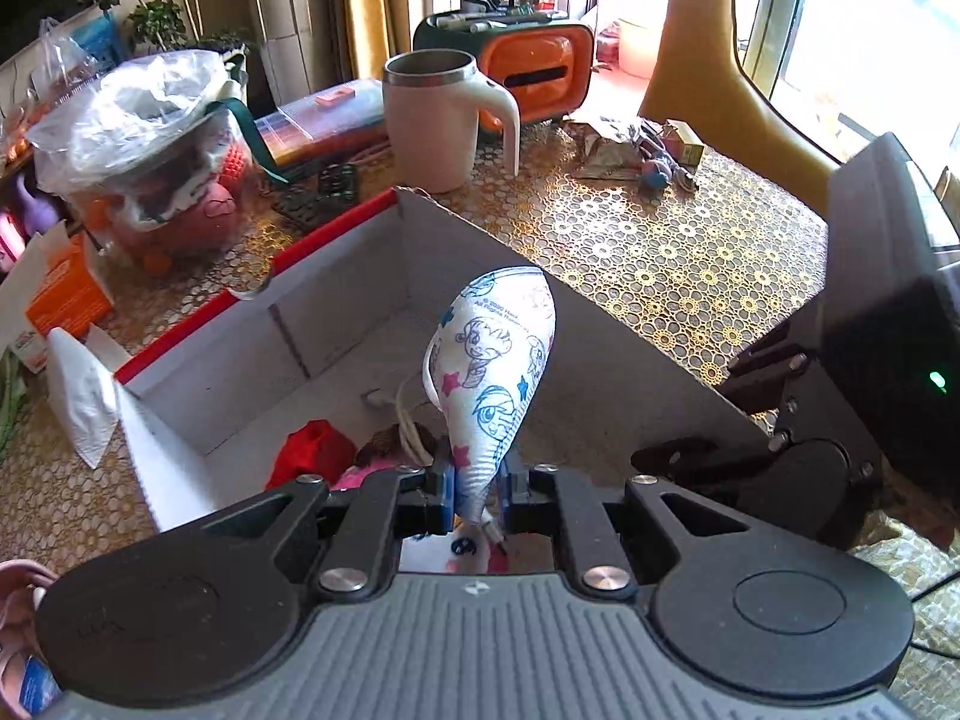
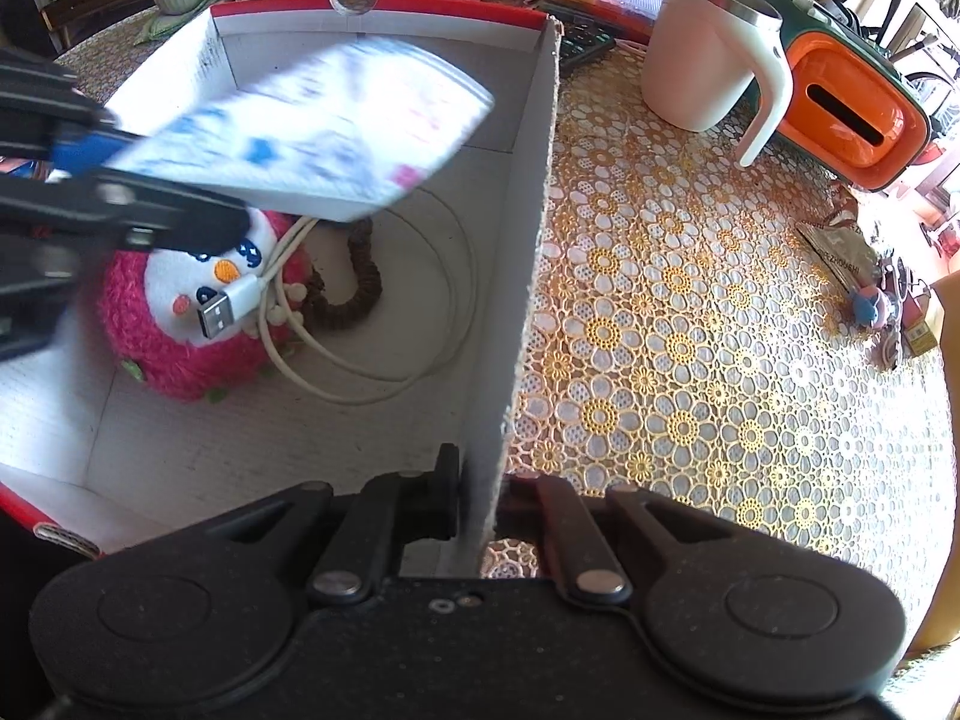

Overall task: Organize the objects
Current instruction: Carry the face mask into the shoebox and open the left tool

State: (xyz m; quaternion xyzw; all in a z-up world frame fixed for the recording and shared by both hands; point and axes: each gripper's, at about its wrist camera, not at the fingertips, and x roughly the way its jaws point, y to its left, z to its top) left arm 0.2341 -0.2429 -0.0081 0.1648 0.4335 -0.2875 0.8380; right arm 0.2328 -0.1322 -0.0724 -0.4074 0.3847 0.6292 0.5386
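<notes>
My left gripper (image 1: 477, 495) is shut on a white face mask (image 1: 489, 360) printed with cartoon ponies, held above the open white cardboard box (image 1: 336, 294) with red edges. In the right wrist view the mask (image 2: 312, 132) is blurred over the box, with the left gripper (image 2: 90, 180) at the left. My right gripper (image 2: 480, 507) is shut on the box's right wall (image 2: 516, 276). Inside the box lie a pink plush toy (image 2: 180, 324), a white USB cable (image 2: 336, 324) and a brown braided band (image 2: 354, 288).
A cream mug (image 1: 441, 120) and an orange-green case (image 1: 528, 69) stand behind the box on the flower-patterned tablecloth (image 2: 690, 330). A plastic-wrapped tub (image 1: 150, 156), an orange carton (image 1: 66, 288) and a tissue (image 1: 81, 396) are to the left. Small clutter (image 2: 870, 282) lies at the right.
</notes>
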